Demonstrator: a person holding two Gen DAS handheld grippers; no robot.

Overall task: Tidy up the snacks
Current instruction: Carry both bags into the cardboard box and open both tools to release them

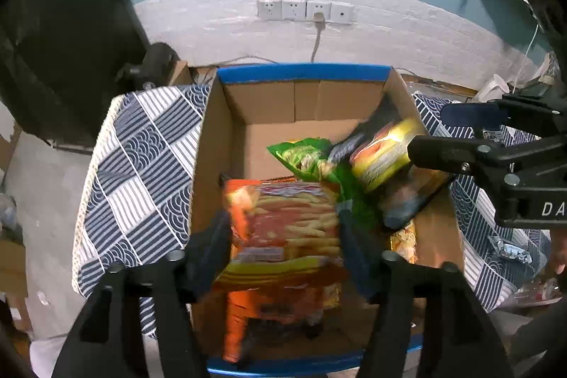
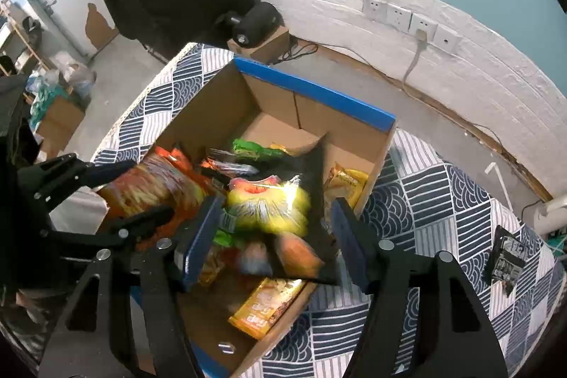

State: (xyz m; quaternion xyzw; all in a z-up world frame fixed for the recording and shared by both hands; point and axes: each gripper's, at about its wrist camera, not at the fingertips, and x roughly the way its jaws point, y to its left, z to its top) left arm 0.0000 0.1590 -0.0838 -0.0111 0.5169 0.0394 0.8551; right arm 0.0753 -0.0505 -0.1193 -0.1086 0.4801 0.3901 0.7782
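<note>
A cardboard box [image 1: 216, 137] with a blue rim stands on the patterned cloth; it also shows in the right wrist view [image 2: 319, 94]. My left gripper [image 1: 283, 229] is over the box, its fingers on both sides of an orange snack bag [image 1: 287, 229], which looks held. My right gripper [image 2: 273, 232] is open over the box; a black and yellow snack bag [image 2: 269, 208], blurred, is between its fingers and looks loose. A green bag [image 1: 304, 158] and other packets lie in the box. The right gripper also shows at the right of the left wrist view [image 1: 443, 133].
A blue and white patterned cloth [image 2: 443, 201] covers the table. A black packet [image 2: 506, 257] lies on it at the right. A white brick wall with sockets [image 1: 304, 10] is behind. A black speaker on a small carton [image 2: 255, 23] stands on the floor.
</note>
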